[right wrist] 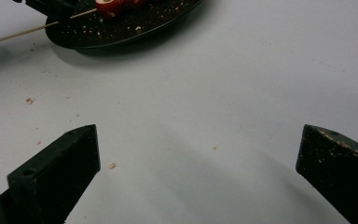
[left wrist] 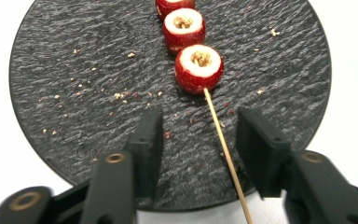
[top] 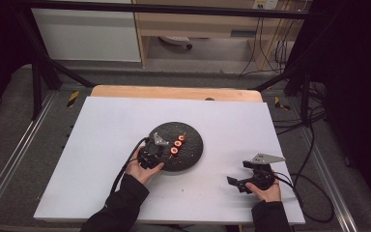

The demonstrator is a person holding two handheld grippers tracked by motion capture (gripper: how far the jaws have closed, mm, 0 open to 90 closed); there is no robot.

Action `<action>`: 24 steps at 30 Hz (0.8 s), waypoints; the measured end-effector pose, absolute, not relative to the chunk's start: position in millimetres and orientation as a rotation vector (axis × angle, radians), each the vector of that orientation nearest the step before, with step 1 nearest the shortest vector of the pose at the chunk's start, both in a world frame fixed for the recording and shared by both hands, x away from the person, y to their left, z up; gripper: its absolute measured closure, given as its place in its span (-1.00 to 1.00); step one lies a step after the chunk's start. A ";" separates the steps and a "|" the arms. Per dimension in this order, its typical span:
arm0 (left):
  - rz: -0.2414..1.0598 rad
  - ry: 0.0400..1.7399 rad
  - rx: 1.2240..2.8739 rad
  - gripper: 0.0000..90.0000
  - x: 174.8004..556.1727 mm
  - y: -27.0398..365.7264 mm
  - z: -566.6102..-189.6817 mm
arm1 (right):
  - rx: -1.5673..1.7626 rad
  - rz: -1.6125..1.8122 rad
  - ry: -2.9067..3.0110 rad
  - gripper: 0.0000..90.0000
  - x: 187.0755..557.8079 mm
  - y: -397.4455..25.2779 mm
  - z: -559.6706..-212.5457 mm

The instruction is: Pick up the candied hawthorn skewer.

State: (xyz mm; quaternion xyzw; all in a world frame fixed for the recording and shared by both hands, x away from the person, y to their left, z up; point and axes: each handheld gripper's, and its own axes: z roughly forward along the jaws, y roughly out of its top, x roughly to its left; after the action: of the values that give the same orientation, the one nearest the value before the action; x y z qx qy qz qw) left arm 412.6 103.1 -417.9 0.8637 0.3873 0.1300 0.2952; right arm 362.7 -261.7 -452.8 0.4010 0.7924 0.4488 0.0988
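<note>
A round black slate plate lies mid-table on the white sheet. On it rests a wooden skewer threaded with three red hollowed fruit pieces, also seen in the high view as red fruit pieces. My left gripper hovers at the plate's near-left edge, open, its jaws either side of the skewer's bare stick without touching it. My right gripper rests over bare table at the right front, open wide with nothing between its fingers. The plate and skewer tip show at the top left of the right gripper view.
Crumbs dot the plate and the white sheet. The white sheet covers a wooden table whose back edge shows. Black frame bars and cables run along the table's sides.
</note>
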 end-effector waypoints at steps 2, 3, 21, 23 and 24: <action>0.336 1.038 2.310 0.40 413.8 100.1 -419.2 | 1.188 1.331 2.345 -0.99 362.8 -261.8 -452.4; 0.338 1.037 2.318 0.45 414.4 98.7 -420.0 | 1.187 1.330 2.345 -0.99 362.8 -261.7 -452.5; 0.368 1.121 2.348 0.93 416.6 89.0 -420.5 | 1.188 1.337 2.348 -0.99 362.9 -262.0 -452.4; 0.362 1.121 2.341 0.94 416.5 90.0 -420.7 | 1.189 1.339 2.347 -0.99 362.9 -262.0 -452.3; 0.364 1.122 2.340 0.94 416.4 90.4 -420.7 | 1.191 1.339 2.347 -0.99 362.8 -261.9 -452.3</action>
State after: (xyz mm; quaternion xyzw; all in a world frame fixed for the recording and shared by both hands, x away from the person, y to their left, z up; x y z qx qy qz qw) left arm 416.4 90.4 -420.7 0.8628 0.4138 0.1341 0.2576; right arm 362.8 -261.9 -452.3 0.4016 0.7912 0.4515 0.0940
